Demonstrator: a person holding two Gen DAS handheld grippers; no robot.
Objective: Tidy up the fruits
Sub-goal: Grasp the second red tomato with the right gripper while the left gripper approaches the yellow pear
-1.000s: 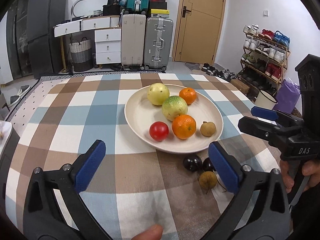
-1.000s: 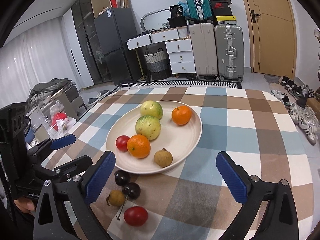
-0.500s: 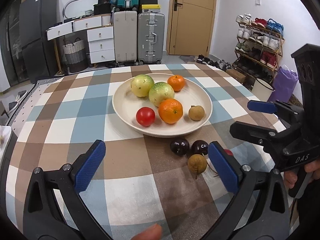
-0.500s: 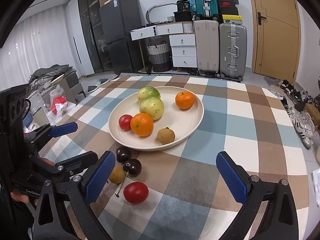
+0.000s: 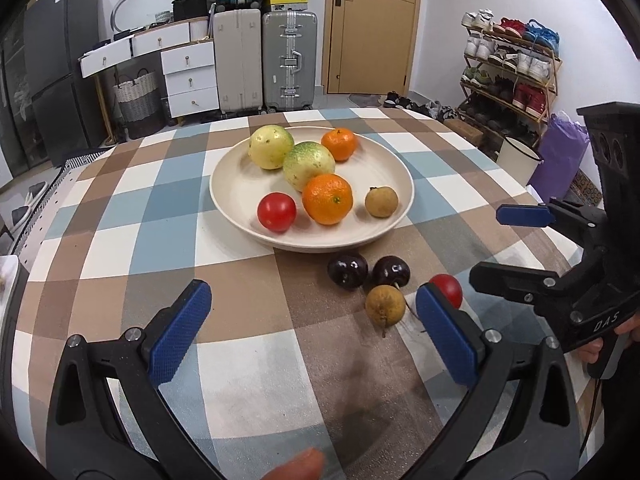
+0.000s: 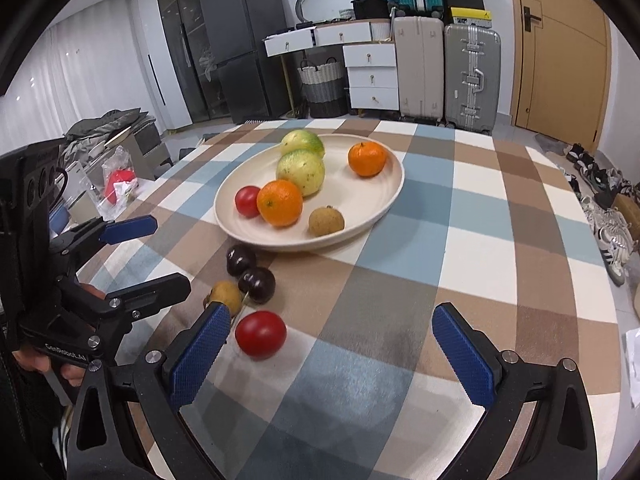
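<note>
A cream plate point(image 5: 396, 168) point(image 6: 384, 196) on the checked tablecloth holds two green-yellow fruits, two oranges point(image 5: 327, 199), a red tomato point(image 5: 277, 211) and a brown longan point(image 5: 381, 201). In front of it on the cloth lie two dark plums point(image 5: 347, 271) point(image 6: 256, 284), a brown longan point(image 5: 385, 311) point(image 6: 226, 297) and a red tomato point(image 5: 447, 289) point(image 6: 260, 334). My left gripper point(image 5: 308, 344) is open and empty, short of the loose fruits. My right gripper point(image 6: 330, 356) is open and empty, the loose tomato just inside its left finger.
The table edge drops off at right to a shoe rack point(image 5: 508, 68), a white bucket point(image 5: 518, 157) and a purple bag. Suitcases point(image 5: 290, 60), drawers and a fridge stand beyond the far edge. Clutter sits on the floor at left point(image 6: 116, 180).
Both grippers have moved closer and lower toward the loose fruits in front of the plate. The fruits have not moved. Both grippers stay open.
</note>
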